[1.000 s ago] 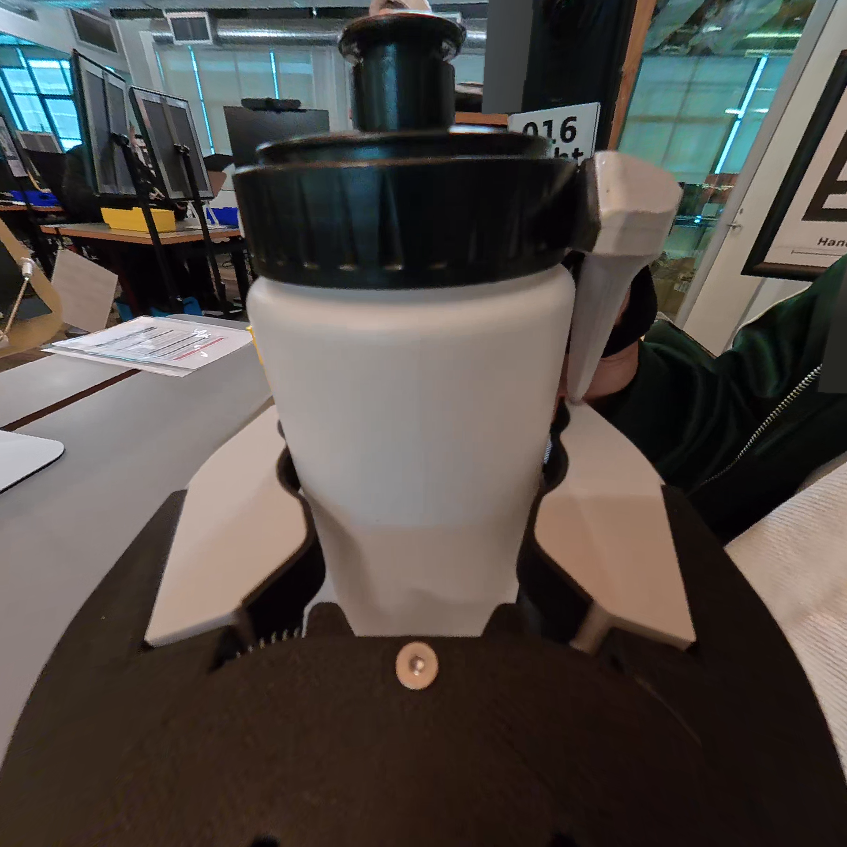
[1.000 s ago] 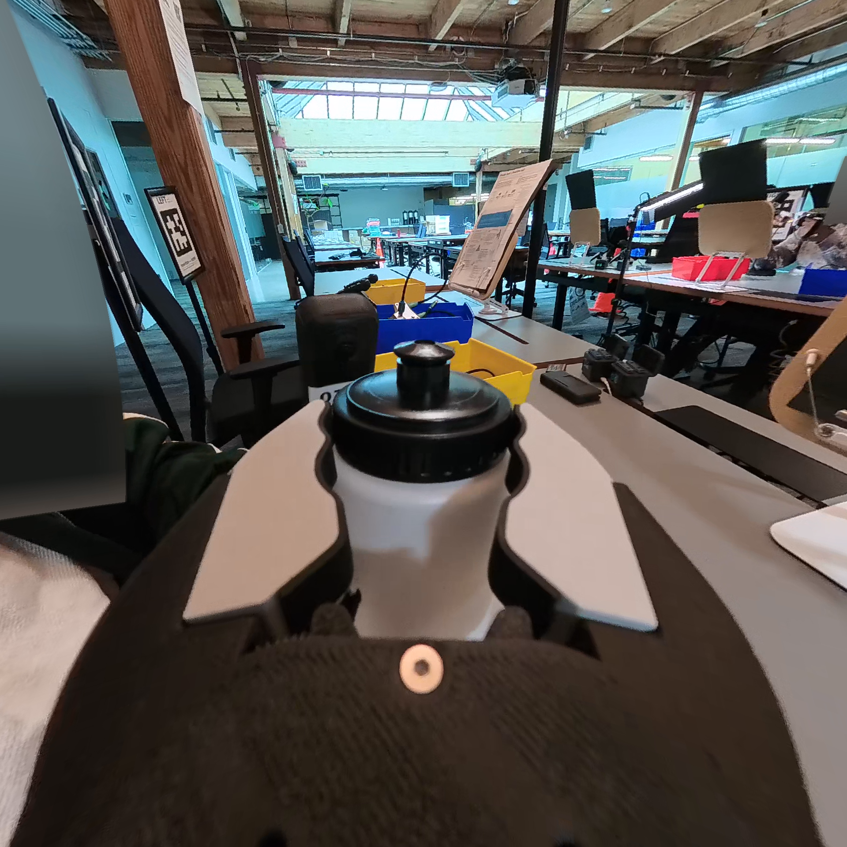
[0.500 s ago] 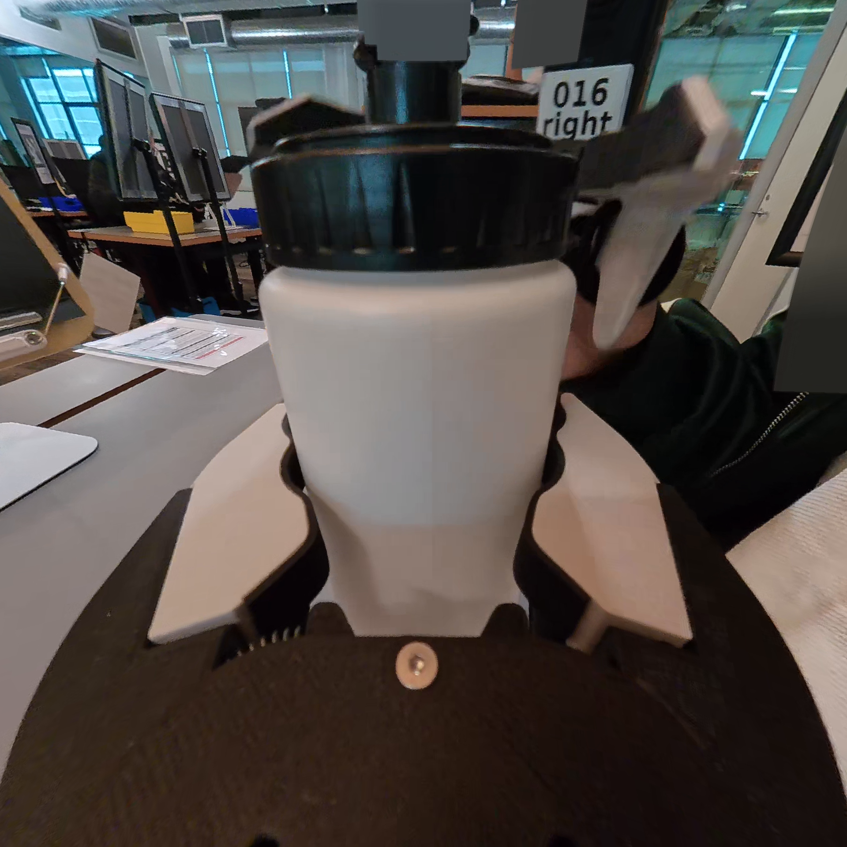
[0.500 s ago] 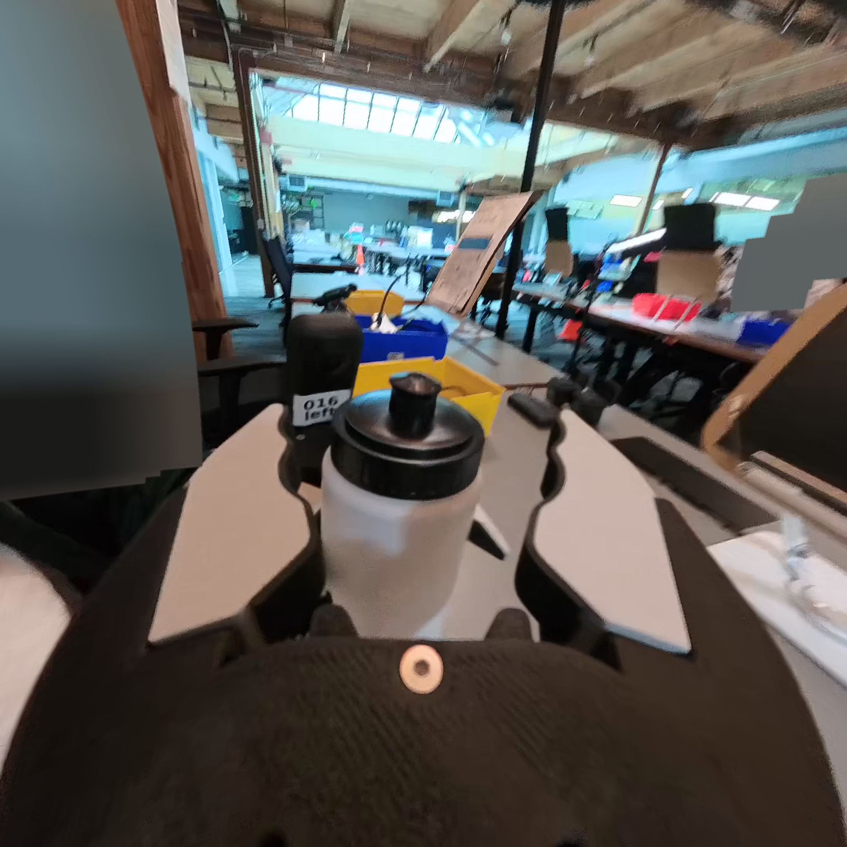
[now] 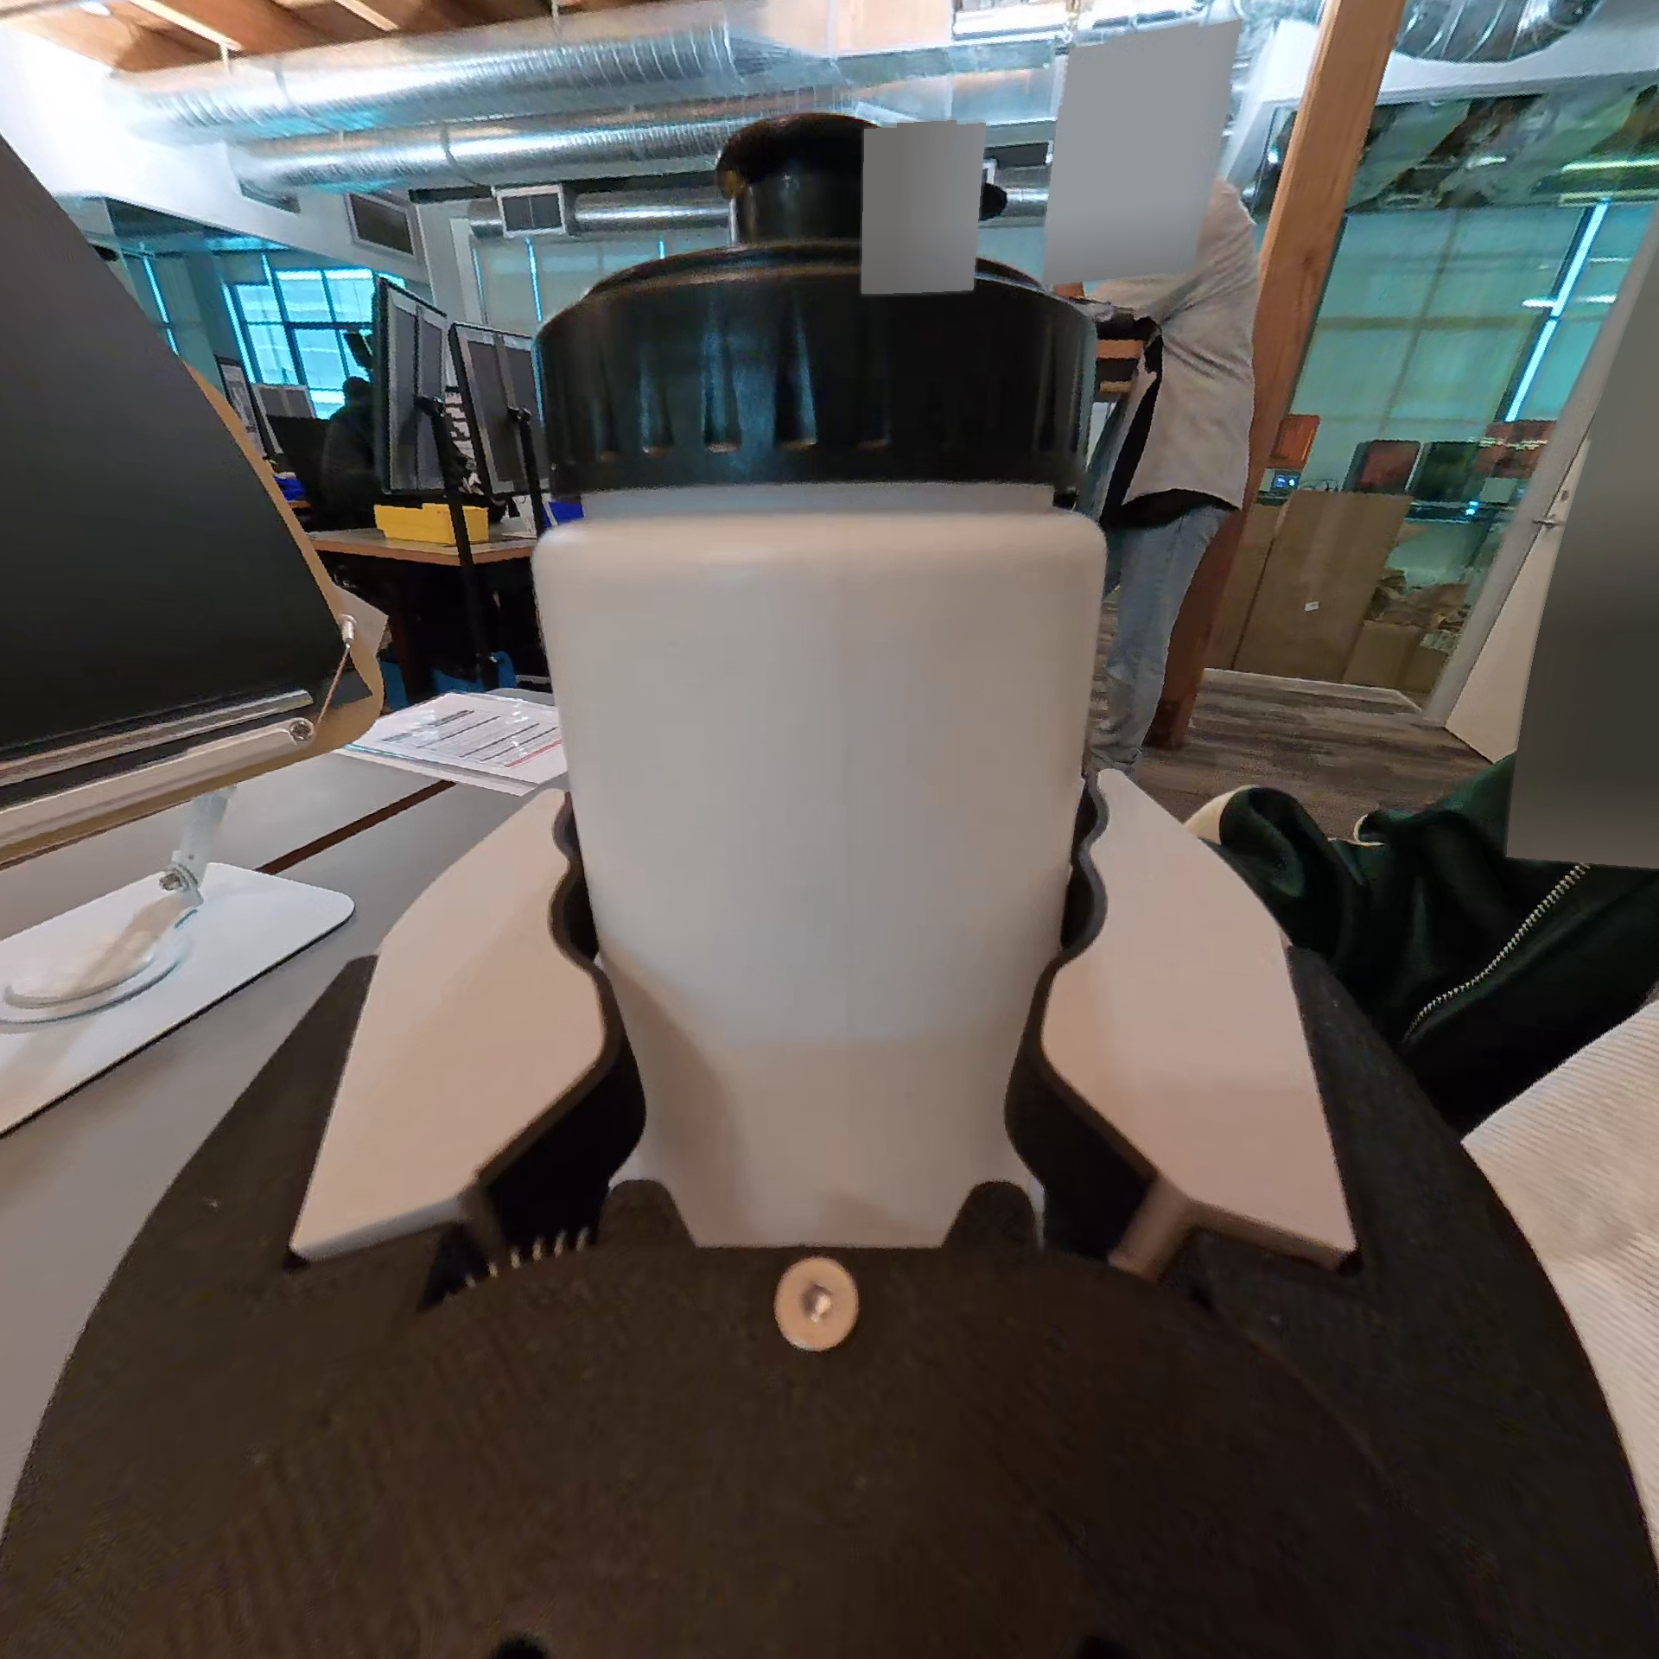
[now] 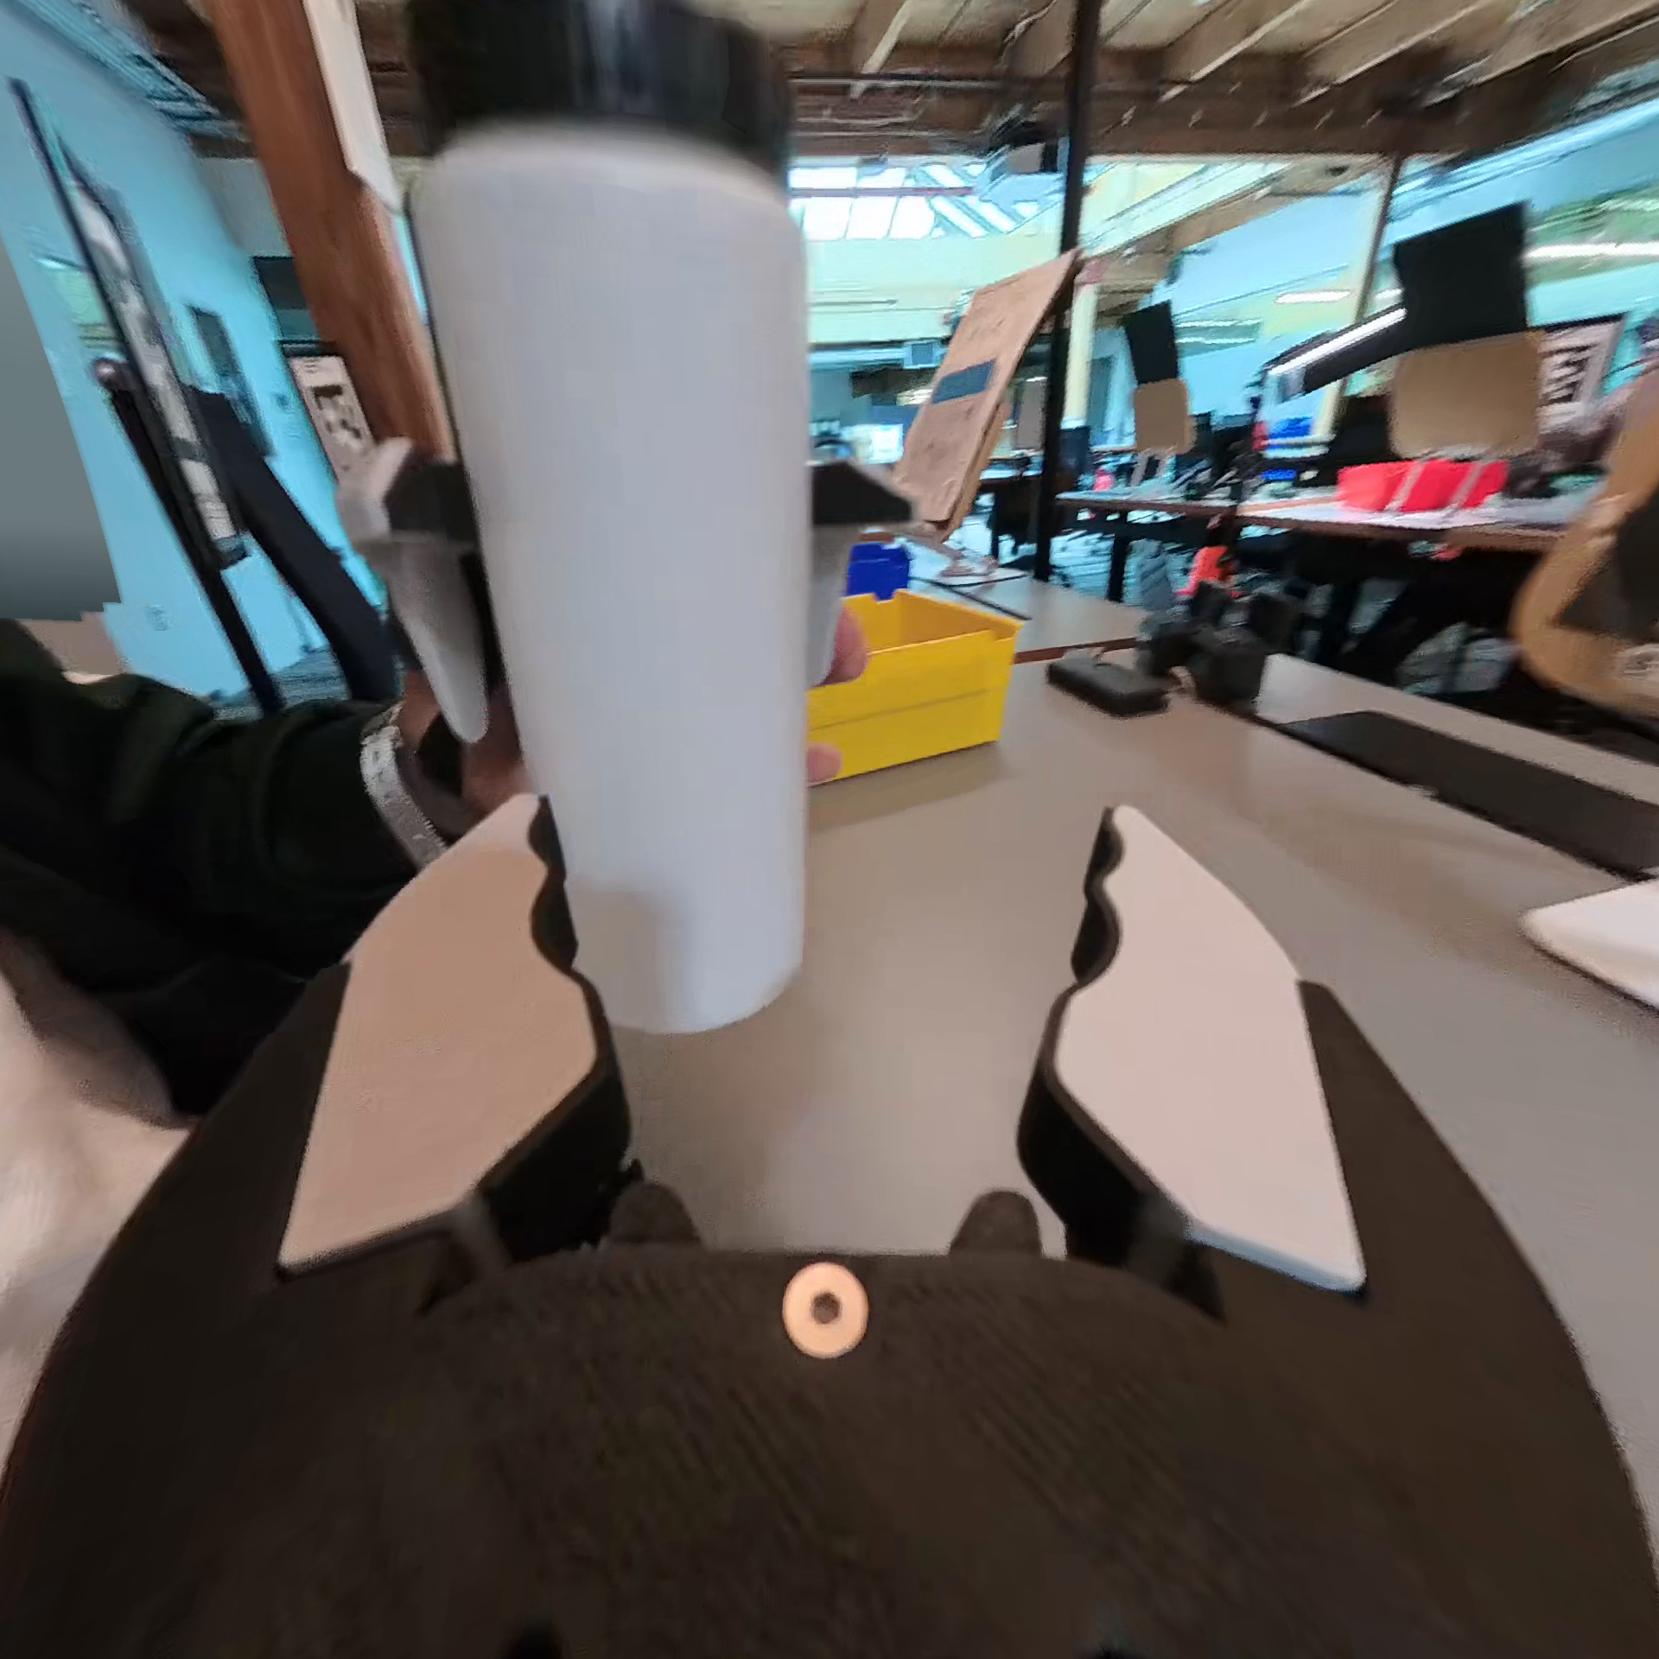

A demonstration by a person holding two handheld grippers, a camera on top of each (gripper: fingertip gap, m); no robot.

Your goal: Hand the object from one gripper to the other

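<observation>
Left gripper (image 5: 821,907) is clamped on the white bottle (image 5: 821,808), fingers pressing its lower body from both sides. Long axis vertical, bottle upright, black screw cap (image 5: 812,386) and spout on top, base down between the fingers toward the camera. It fills the middle of the left wrist view.

Left wrist view, left to right: a tilted dark screen on a stand (image 5: 135,574) at far left, its white base on the grey table (image 5: 269,826); a printed sheet (image 5: 467,736) farther back on the table; then the bottle; a person in a light shirt and jeans (image 5: 1176,431) standing beside a wooden post at the far right; a dark green zip sleeve (image 5: 1436,925) near right.

Right wrist view, left to right: the green sleeve (image 6: 179,808) and the hand holding the left gripper (image 6: 628,539), which grips the bottle (image 6: 628,583) around mid-body. Bottle upright here too, cap at the top edge of frame, base hanging clear above the table (image 6: 987,898). Picture is motion-blurred. The bottle's lower end sits just beside the left finger of the right gripper (image 6: 821,916); contact cannot be told. The right gripper's fingers are spread wide, holding nothing. A yellow bin (image 6: 916,682) stands behind the bottle on the table, with a small black device (image 6: 1109,687) farther right.
</observation>
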